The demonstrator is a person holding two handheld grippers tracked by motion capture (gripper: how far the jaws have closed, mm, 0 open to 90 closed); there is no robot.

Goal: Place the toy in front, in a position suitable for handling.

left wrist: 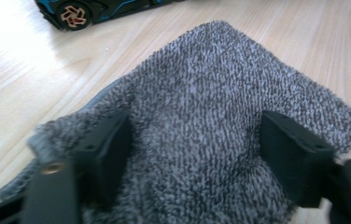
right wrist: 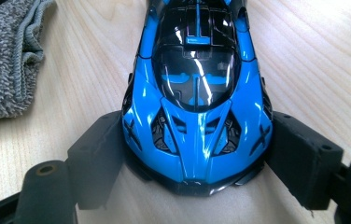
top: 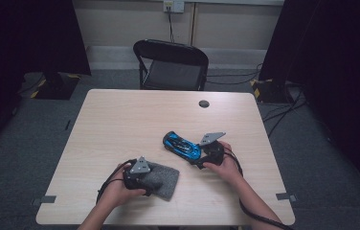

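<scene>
- High view: blue toy car (top: 182, 145) lies on the table (top: 135, 120), right of centre, set at a slant; one end points to the far left, the other sits at the right gripper (top: 198, 162).
- Right gripper view: car (right wrist: 197, 93) nose sits between the two black jaws, both jaws pressed against its sides; right gripper (right wrist: 194, 154) grasps the car. Bodywork glossy blue, dark glazed cabin.
- High view: grey cloth (top: 161, 179) lies near the front edge of the table, left of the car and apart from it.
- Left gripper view: cloth (left wrist: 211, 126) bulges up between the jaws, which stand wide, one at each side of the fold; left gripper (left wrist: 194, 144) is spread, and whether it presses the cloth I cannot tell. A car wheel (left wrist: 73, 15) shows at the top edge.
- High view: left gripper (top: 150, 178) rests on the cloth; a hand holds each gripper, cables trailing.
- High view: black folding chair (top: 172, 64) stands beyond the far edge; a dark round cap (top: 204, 103) sits in the tabletop.
</scene>
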